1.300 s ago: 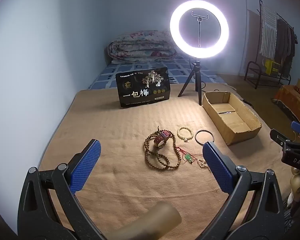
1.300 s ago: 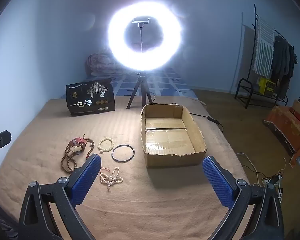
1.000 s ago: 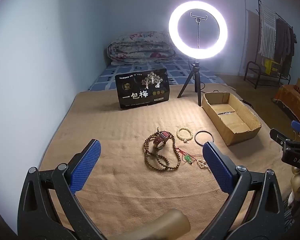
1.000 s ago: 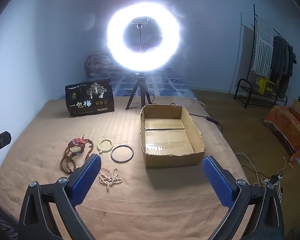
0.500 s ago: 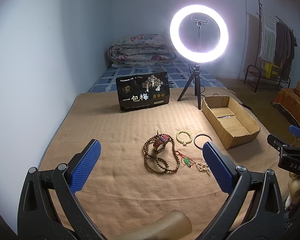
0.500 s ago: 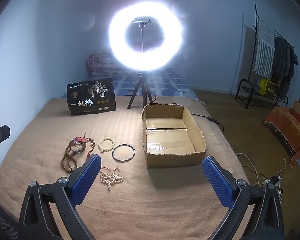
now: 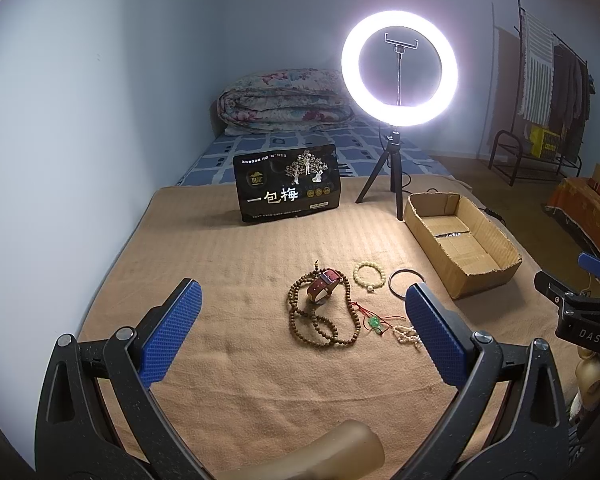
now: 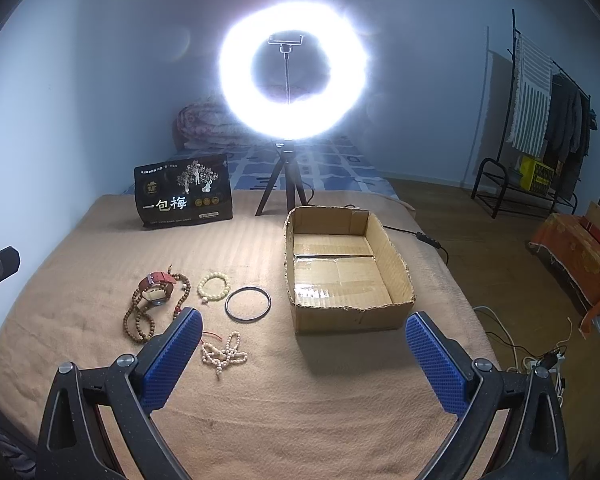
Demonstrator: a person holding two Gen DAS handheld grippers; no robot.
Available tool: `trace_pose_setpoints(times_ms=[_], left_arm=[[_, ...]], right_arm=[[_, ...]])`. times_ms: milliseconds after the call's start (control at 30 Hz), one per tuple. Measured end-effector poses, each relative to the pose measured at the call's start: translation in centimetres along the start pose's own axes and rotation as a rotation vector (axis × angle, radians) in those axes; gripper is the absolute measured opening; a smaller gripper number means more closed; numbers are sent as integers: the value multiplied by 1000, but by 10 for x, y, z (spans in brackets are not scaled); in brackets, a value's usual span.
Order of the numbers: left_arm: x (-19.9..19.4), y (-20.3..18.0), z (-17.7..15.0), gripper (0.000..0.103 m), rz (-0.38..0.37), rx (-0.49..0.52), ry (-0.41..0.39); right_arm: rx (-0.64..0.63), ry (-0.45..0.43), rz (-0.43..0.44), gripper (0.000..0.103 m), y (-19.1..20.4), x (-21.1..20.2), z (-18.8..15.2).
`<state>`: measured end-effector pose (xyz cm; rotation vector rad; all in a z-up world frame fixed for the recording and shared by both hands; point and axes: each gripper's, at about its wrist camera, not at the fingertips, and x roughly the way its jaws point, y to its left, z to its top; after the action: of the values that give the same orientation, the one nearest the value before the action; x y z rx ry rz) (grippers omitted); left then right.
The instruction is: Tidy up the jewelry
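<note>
Jewelry lies in a loose group on the tan blanket (image 7: 228, 264): a long brown bead necklace (image 7: 324, 320) with a red-strapped watch (image 7: 323, 283) on it, a pale bead bracelet (image 7: 369, 274), a dark bangle (image 7: 405, 280), a green pendant on red cord (image 7: 374, 323) and a small white bead strand (image 8: 224, 353). An empty cardboard box (image 8: 342, 272) stands to their right. My left gripper (image 7: 300, 332) hovers open just short of the necklace. My right gripper (image 8: 300, 356) is open, low in front of the box, holding nothing.
A lit ring light on a tripod (image 7: 398, 68) and a black printed pouch (image 7: 288, 188) stand at the far side of the blanket. Folded bedding (image 7: 284, 100) lies behind. A clothes rack (image 8: 540, 120), floor cables (image 8: 504, 344) and an orange-covered bench (image 8: 576, 252) are at the right.
Both views shifted only slightly; the left view dipped a little, so the jewelry sits marginally higher in frame. Both grippers stayed open and nothing was touched.
</note>
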<state>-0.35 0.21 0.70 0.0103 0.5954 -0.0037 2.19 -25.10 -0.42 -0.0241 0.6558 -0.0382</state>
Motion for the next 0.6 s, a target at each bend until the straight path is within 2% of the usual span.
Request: trace_pose_setpoints(times_ms=[600], left_arm=[[0, 0, -1, 103, -1, 0, -1]], right_arm=[[-1, 1, 0, 103, 1, 0, 0]])
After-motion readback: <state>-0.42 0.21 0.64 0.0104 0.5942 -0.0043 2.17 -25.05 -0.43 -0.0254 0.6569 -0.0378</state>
